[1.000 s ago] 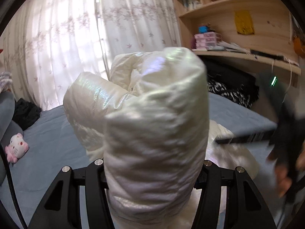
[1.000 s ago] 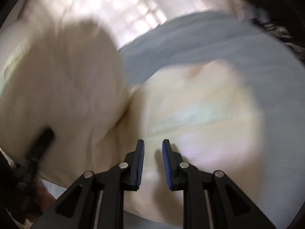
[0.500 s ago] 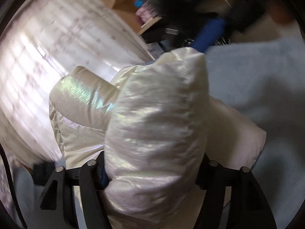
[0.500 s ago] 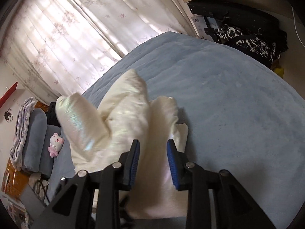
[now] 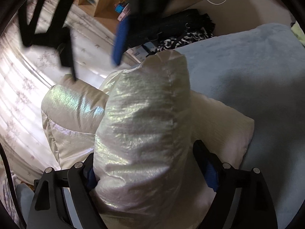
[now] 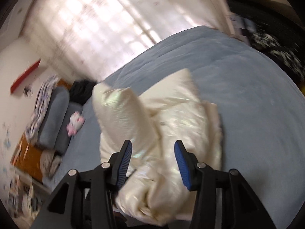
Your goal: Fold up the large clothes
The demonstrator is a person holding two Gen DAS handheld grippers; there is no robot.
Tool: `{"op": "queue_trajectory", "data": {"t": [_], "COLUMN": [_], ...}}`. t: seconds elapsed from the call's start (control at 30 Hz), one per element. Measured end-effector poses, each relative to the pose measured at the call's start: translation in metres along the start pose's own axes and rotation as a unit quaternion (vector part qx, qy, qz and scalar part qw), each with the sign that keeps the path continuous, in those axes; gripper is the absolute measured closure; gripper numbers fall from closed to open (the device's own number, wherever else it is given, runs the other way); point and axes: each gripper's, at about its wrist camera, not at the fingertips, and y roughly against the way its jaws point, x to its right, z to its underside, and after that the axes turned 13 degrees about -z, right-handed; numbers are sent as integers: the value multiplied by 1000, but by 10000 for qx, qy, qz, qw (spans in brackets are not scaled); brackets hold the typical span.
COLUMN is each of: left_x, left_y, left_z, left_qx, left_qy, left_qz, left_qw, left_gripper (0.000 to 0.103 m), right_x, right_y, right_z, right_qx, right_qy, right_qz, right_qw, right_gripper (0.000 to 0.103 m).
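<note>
1. My left hand-held gripper [image 5: 150, 164] was clamped on a thick fold of the cream puffer jacket [image 5: 141, 133]; the bundle blocked most of its view.
2. My right hand-held gripper [image 6: 153, 162] hung over the jacket with jaws wide, gripping nothing.
3. The jacket lay bunched on the blue bed [image 6: 247, 99].
4. Pillows [image 6: 55, 114] and a plush toy [image 6: 75, 124] sat at the bed's far end, and curtains [image 6: 106, 24] hung behind.
</note>
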Motion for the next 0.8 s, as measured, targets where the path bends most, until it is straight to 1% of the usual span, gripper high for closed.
{"op": "queue_trajectory", "data": {"t": [0.1,0.17,0.27,0.33,0.4,0.43,0.47,0.5,0.6,0.63,0.67,0.7,0.77,0.8], "left_x": [-5,-8,-14,-20,-29,-36,-41,-49,-74,-87,-96,-110,-138,-148], "left_y": [4,5,7,10,15,19,23,28,40,46,49,51,48,45], "left_z": [1,2,3,4,4,5,6,7,12,14,15,16,17,19], "left_qx": [37,46,55,81,106,110,122,146,203,225,236,244,180,138], "left_qy": [30,-16,-37,-7,65,121,173,241,470,633,738,943,1365,1529], "left_qz": [230,321,465,627,783,924,1036,1188,1618,1809,1888,1953,1948,1923], "left_qw": [9997,9995,9989,9980,9969,9956,9944,9925,9855,9812,9790,9759,9711,9692], "left_gripper": [16,16,16,16,16,16,16,16,16,16,16,16,16,16], "right_x": [-9,-12,-13,-9,-3,-1,2,3,2,1,0,1,5,7], "right_y": [-25,-39,-55,-60,-59,-59,-58,-57,-53,-50,-45,-41,-29,-25], "right_z": [-11,-17,-22,-25,-26,-26,-25,-23,-19,-18,-16,-14,-11,-11], "right_qx": [-454,-681,-895,-910,-852,-811,-753,-689,-504,-428,-347,-285,-138,-76], "right_qy": [320,467,724,728,657,629,628,646,708,760,792,789,702,653], "right_qz": [-136,-153,-103,-116,-228,-277,-252,-206,-87,-17,48,86,138,157], "right_qw": [9984,9965,9933,9931,9939,9943,9949,9953,9962,9962,9962,9964,9973,9977], "right_gripper": [56,56,56,56,57,57,58,68,82,84,87,89,92,95]}}
